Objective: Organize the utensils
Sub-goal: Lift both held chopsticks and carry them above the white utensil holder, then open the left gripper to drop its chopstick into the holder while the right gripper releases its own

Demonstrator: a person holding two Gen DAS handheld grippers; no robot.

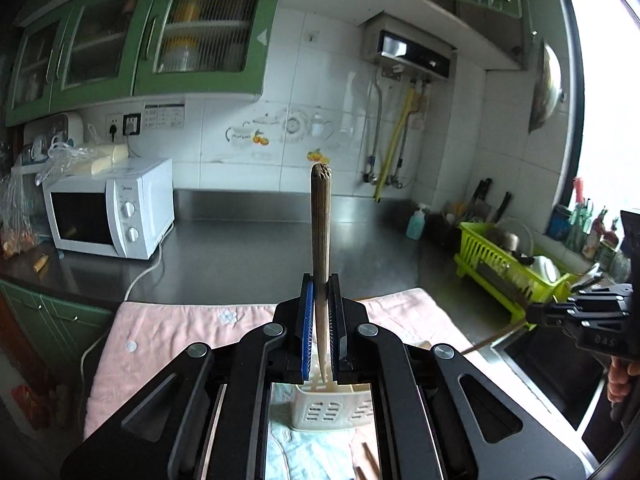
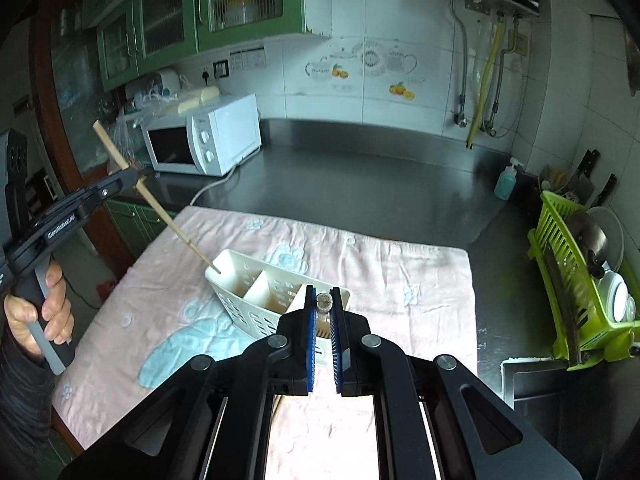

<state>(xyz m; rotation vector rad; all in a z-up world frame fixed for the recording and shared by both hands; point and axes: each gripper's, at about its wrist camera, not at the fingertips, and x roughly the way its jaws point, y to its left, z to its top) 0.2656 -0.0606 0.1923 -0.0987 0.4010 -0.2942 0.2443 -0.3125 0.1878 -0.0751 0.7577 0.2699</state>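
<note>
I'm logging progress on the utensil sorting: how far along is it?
Early. The holder looks empty so far. In hand: the left gripper has a chopstick with its tip at the holder's end slot; the right gripper holds another. Left: more sticks on the cloth.

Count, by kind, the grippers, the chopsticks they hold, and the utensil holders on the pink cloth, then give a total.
Grippers: 2 (left gripper, right gripper)
Held chopsticks: 2 (left chopstick, right chopstick)
Utensil holders: 1 (white holder)
Total: 5
</note>
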